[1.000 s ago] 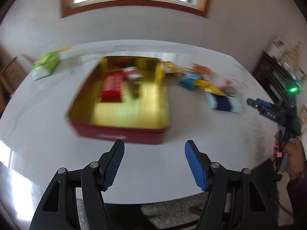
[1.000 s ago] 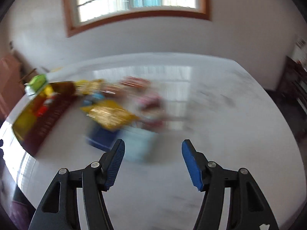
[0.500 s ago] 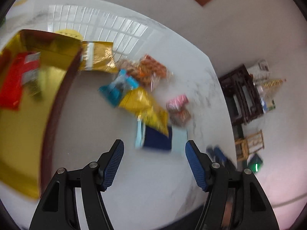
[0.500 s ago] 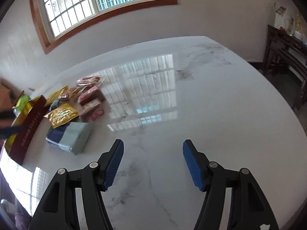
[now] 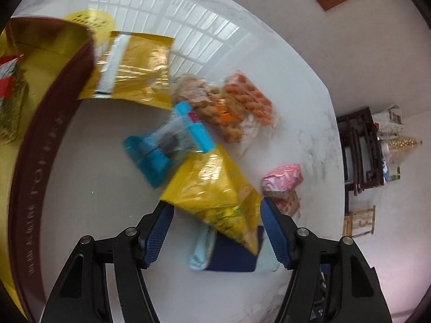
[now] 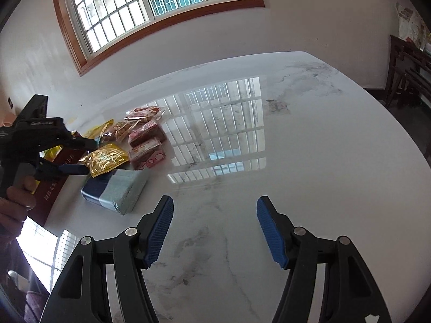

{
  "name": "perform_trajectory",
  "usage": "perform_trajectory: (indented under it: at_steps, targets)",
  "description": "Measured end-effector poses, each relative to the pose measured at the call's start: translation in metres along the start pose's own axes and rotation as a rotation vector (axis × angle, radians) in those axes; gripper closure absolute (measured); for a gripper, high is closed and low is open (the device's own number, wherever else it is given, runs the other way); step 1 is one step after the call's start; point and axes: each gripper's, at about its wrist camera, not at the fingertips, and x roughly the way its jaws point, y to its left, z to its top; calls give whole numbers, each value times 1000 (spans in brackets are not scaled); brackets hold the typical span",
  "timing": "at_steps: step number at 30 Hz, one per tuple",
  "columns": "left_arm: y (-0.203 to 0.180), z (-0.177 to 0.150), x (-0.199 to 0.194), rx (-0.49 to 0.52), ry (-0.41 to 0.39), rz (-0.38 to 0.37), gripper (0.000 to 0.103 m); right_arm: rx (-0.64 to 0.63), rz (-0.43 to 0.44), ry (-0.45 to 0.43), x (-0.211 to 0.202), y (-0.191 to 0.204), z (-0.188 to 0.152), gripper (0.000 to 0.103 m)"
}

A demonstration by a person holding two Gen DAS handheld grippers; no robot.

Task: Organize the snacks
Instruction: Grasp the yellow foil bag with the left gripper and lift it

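A heap of snack packets lies on the white marble table. My left gripper [image 5: 215, 231] is open, its jaws on either side of a yellow foil packet [image 5: 215, 191] that lies on a navy and pale blue packet [image 5: 231, 258]. Beyond are a blue packet [image 5: 161, 145], a clear bag of orange snacks [image 5: 237, 107], a gold bag [image 5: 134, 70] and pink packets [image 5: 282, 180]. The red tin with a gold inside [image 5: 35, 140] is at the left. My right gripper [image 6: 214, 228] is open and empty over bare table; in its view the left gripper [image 6: 80, 156] hovers by the yellow packet [image 6: 106, 158].
Dark wooden furniture [image 5: 361, 156] stands past the table's right edge. A window [image 6: 150, 8] is in the far wall. The table [image 6: 296, 148] stretches wide in front of my right gripper.
My left gripper has moved forward and down onto the snack heap, so the yellow packet now sits between its jaws. The right gripper has held nearly still.
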Motion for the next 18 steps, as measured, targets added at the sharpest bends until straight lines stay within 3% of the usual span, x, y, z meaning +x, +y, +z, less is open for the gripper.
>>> perform_trajectory:
  at_steps: [5,7,9,13,18]
  targets:
    - [-16,-2,14,43,-20,47,38,15,9,7,2,-3,1,37]
    - [-18,-2,18,57,-35,86,58,14,8,7,1,-2,1,35]
    - [-17,-2,20,48,-24,55,69,18,4,6,1,-2,1,34]
    - [-22,-7,5,74,-76,90,71,34,1,13,3,-4,0,34]
    - [-25,-25,-35,114,-139,30,71,18,1,15,3,0,-3,34]
